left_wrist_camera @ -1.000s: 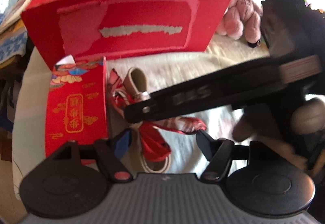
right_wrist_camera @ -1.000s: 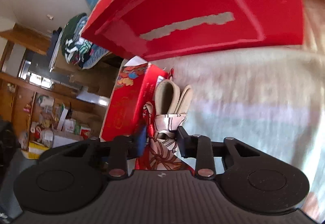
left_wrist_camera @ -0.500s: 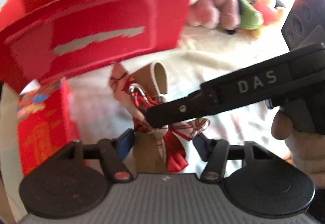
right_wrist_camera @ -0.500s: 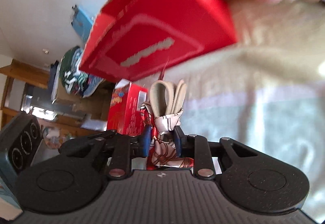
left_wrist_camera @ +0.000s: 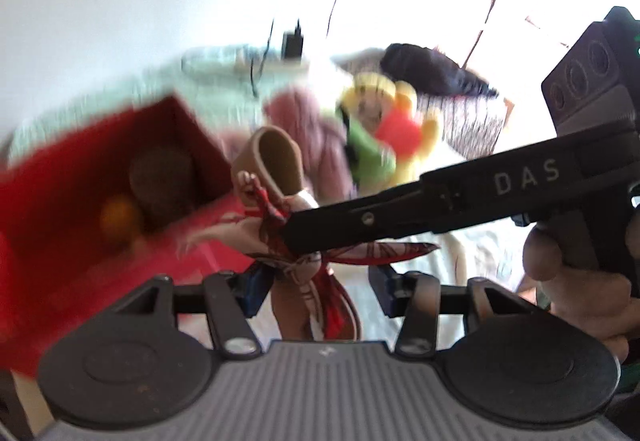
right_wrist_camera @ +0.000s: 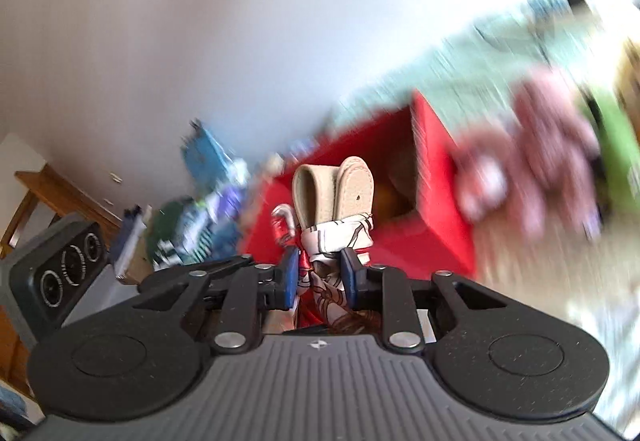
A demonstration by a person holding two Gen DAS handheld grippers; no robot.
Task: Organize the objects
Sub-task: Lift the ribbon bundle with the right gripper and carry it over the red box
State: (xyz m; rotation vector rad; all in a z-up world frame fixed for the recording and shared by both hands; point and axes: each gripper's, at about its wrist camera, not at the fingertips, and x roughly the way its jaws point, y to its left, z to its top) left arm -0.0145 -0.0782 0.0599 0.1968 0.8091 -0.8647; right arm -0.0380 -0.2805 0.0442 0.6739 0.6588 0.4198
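Observation:
A beige leather strap, folded and tied with a red-and-white patterned scarf, hangs in the air. My right gripper is shut on the scarf-wrapped part, its jaws still closing, and the strap's loops stand up beyond the pads. In the left wrist view that right gripper reaches in from the right and pinches the bundle. The lower end of the bundle dangles between the closing jaws of my left gripper, and its pads do not visibly press on it. Just beyond stands an open red box.
Inside the red box lie a dark round thing and an orange one. A pink plush toy and a yellow-green plush toy sit right of the box on a pale cloth. A hand holds the right gripper's handle.
Both grippers have risen with the strap bundle off the cloth. The red box, first seen side-on, now shows its inside. The left jaws have narrowed around the hanging end.

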